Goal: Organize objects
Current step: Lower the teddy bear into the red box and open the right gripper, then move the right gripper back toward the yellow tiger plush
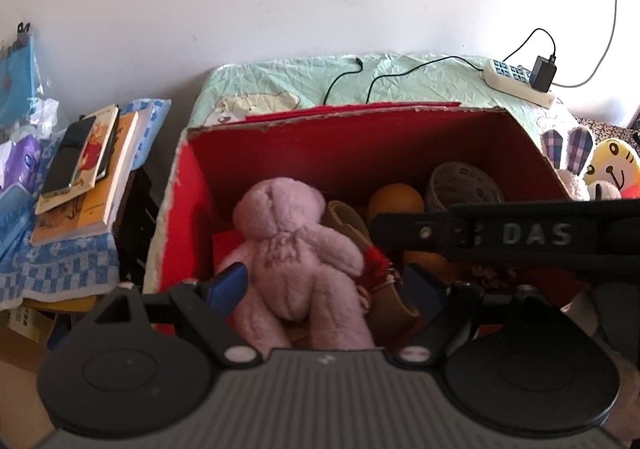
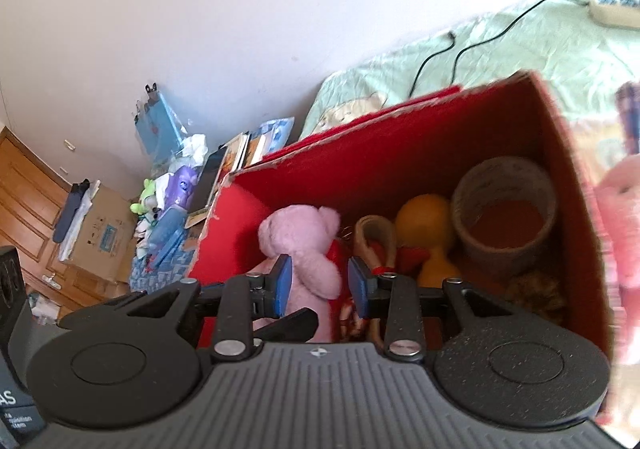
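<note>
Pink plush teddy bear (image 1: 296,249) lies inside the red cardboard box (image 1: 352,141), at the box's left side, head toward the far wall. Left gripper (image 1: 328,285): blue-padded fingers spread wide either side of the bear's legs; whether the left pad touches the plush cannot be told. Right gripper (image 2: 320,285): fingers apart with the bear's body between them, left pad against the plush, right pad just beside it.

In the box at the bear's 3 o'clock: tan tape roll on edge (image 2: 374,237), orange round fruit (image 2: 426,225), then a wide cardboard-coloured tape roll (image 2: 506,205) in the far right corner. Box sits on a pale green quilted bed (image 1: 400,77). At the box's 1 o'clock, white power strip (image 1: 516,83); at 9 o'clock, stacked books (image 1: 86,173); at 3 o'clock, a yellow plush toy (image 1: 610,165)
</note>
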The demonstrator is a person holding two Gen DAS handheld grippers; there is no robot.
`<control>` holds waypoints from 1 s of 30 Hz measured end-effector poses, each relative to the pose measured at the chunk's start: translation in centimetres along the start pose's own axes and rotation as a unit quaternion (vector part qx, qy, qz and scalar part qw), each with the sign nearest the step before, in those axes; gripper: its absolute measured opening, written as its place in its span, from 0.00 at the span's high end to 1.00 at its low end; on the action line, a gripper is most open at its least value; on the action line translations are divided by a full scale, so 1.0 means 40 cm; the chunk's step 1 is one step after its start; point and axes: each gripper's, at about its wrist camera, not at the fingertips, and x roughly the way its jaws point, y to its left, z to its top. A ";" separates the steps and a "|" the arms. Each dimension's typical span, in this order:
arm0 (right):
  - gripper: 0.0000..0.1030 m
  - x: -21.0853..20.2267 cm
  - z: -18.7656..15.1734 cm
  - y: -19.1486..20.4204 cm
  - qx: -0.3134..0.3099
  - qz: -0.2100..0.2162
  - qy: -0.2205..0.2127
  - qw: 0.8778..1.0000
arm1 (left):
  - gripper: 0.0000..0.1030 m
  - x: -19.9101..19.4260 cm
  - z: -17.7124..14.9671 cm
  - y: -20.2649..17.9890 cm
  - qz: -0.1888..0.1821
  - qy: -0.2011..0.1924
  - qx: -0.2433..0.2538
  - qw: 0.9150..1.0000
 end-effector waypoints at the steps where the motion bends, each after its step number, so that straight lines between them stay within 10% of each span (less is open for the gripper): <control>1: 0.66 -0.012 -0.001 -0.001 -0.002 -0.004 -0.003 1.000 | 0.17 -0.002 0.000 -0.008 0.002 0.001 -0.002 1.000; 30: 0.66 -0.354 -0.025 -0.210 -0.046 -0.087 -0.055 0.994 | 0.09 -0.072 0.008 -0.408 0.030 0.006 0.007 0.999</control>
